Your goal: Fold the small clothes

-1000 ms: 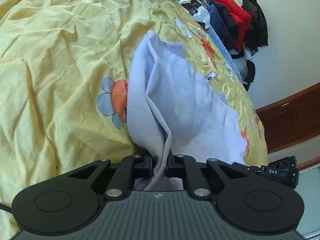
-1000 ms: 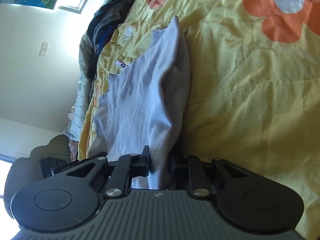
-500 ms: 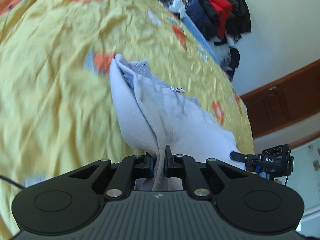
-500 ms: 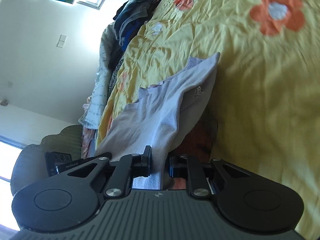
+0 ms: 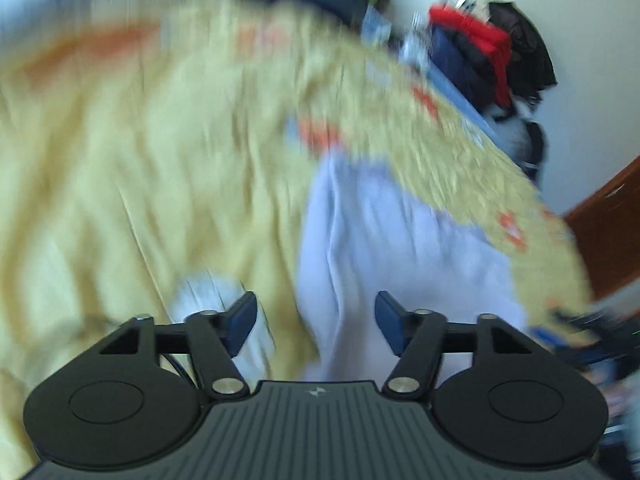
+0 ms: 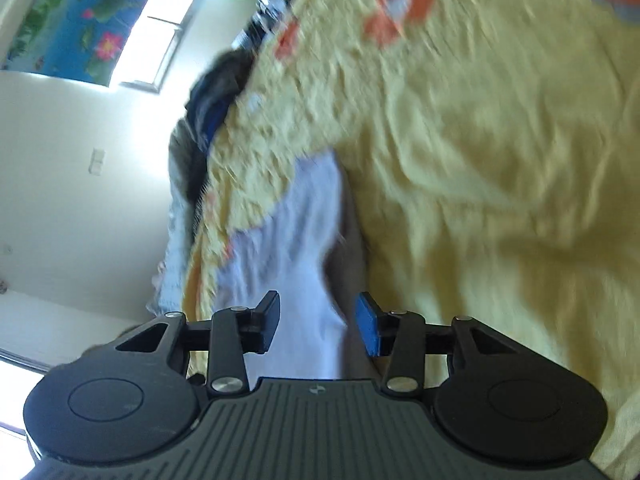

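Note:
A small pale lilac garment [image 5: 384, 240] lies on the yellow flowered bedspread [image 5: 140, 168]; both views are blurred by motion. My left gripper [image 5: 316, 320] hovers over the garment's near edge, its jaws opening wide, and the cloth lies below the gap untouched by the pads. In the right wrist view the same garment [image 6: 292, 240] stretches away from my right gripper [image 6: 318, 322], whose jaws are also opening. The cloth shows in that gap but the blue pads stand clear of it.
Piled clothes, red, dark blue and black [image 5: 488, 56], sit at the bed's far end against a pale wall. A wooden cabinet [image 5: 612, 232] stands to the right. Dark clothes [image 6: 212, 104] hang off the bed's left side below a window [image 6: 160, 28].
Both grippers, earlier shut on the garment's edge and carrying it across the bed, have let go and stand open. The garment has dropped flat onto the bedspread.

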Motion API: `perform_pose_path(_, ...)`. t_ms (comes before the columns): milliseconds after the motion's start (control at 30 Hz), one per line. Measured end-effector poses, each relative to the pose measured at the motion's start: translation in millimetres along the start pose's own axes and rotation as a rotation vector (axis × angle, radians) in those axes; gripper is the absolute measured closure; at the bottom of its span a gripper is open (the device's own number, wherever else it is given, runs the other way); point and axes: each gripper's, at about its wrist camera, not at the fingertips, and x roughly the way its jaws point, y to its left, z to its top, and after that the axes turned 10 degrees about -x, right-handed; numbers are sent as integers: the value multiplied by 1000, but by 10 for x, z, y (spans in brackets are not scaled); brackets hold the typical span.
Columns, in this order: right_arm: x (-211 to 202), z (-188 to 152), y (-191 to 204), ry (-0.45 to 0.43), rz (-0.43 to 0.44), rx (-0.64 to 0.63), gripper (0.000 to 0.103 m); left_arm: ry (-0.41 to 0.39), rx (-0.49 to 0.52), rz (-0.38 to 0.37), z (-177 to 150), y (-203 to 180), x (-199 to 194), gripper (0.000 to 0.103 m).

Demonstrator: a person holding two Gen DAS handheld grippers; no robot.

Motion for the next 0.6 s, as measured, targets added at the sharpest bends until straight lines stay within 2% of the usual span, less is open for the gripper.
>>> perform_pose_path(67,62,119,144,-22,59,-29,58,-125,112,-11,-81,-348,-98,38)
perform_pose_path(100,161,193,216,-17,87,-41,54,-160,154,-43,-166,-523,-79,38)
perform_pose_path(133,297,272,281,0,110,-55,46,-170,199,-72,-268,-697,4,38)
perform_pose_path(200,587,416,386,34,124,-86,40,-127,311,-72,-502,-1022,273,38)
perform_pose_path(333,1160,697,390,107,25,-102,40,-15,442,-3,-1000,-1309,786,38)
perform_pose_path(367,1259,744,323,119,-13,-90,40,-15,461,23,-1082,-1306,861,38)
perform_pose_path(400,1345,768,227,138,-54,-77,38,-57,480,26,-1167,-1266,864,37)
perform_pose_path(433,1398,793,135,146,-71,-66,52,-70,483,24,-1194,-1234,866,36)
perform_pose_path(500,1401,817,-43,129,-20,6,57,-74,479,14,-1180,-1209,878,34)
perform_pose_path(600,1317,796,-120,100,-6,50,58,-51,488,6,-1117,-1232,885,33)
